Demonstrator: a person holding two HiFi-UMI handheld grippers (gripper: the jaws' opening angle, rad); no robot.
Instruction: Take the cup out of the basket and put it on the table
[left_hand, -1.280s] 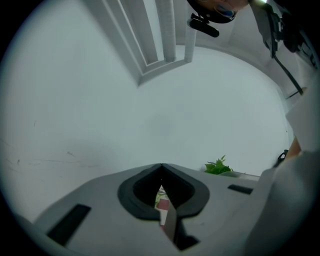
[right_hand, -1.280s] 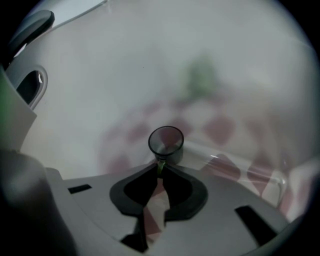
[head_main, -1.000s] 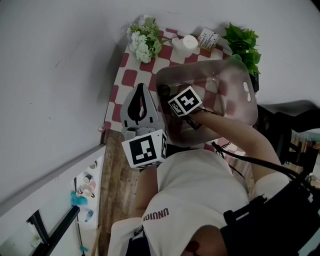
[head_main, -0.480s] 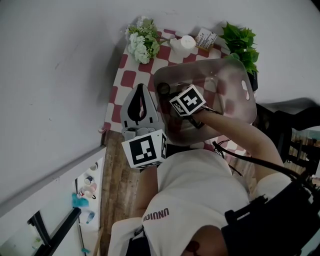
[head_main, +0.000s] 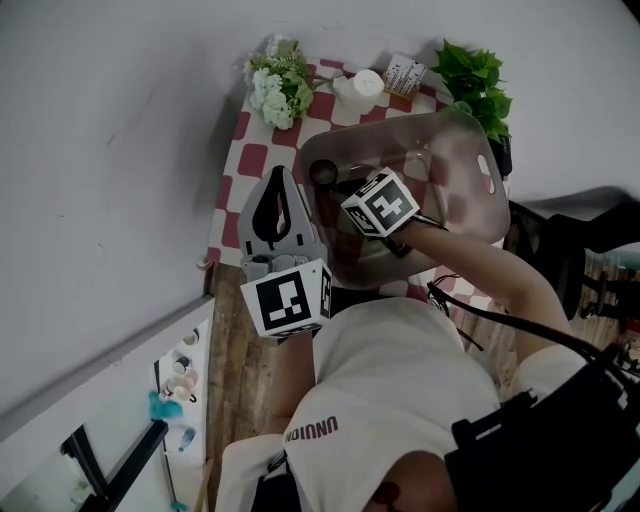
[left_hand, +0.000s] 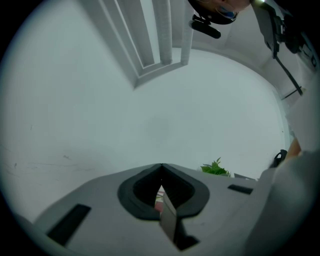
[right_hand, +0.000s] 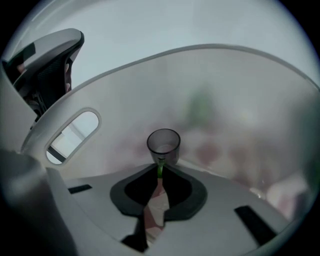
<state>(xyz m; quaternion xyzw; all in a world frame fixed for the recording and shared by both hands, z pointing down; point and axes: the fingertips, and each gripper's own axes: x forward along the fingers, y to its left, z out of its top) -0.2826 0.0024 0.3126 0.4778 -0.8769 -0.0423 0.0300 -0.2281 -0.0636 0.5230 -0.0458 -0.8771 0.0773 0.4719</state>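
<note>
Checkered surface (head_main: 255, 160), translucent basket (head_main: 470, 150) on it. Cup (right_hand: 163, 144) is inside the basket at 12 o'clock of the right gripper (right_hand: 160, 169) tips, near wall pinched. Versus a second ago: right gripper and cup sit higher, left gripper (left_hand: 161, 167) hasn't moved. Right fingers (right_hand: 215, 200) nearly together, clamped on cup. Left fingers (left_hand: 100, 200) closed, empty, at basket's 9 o'clock.
</note>
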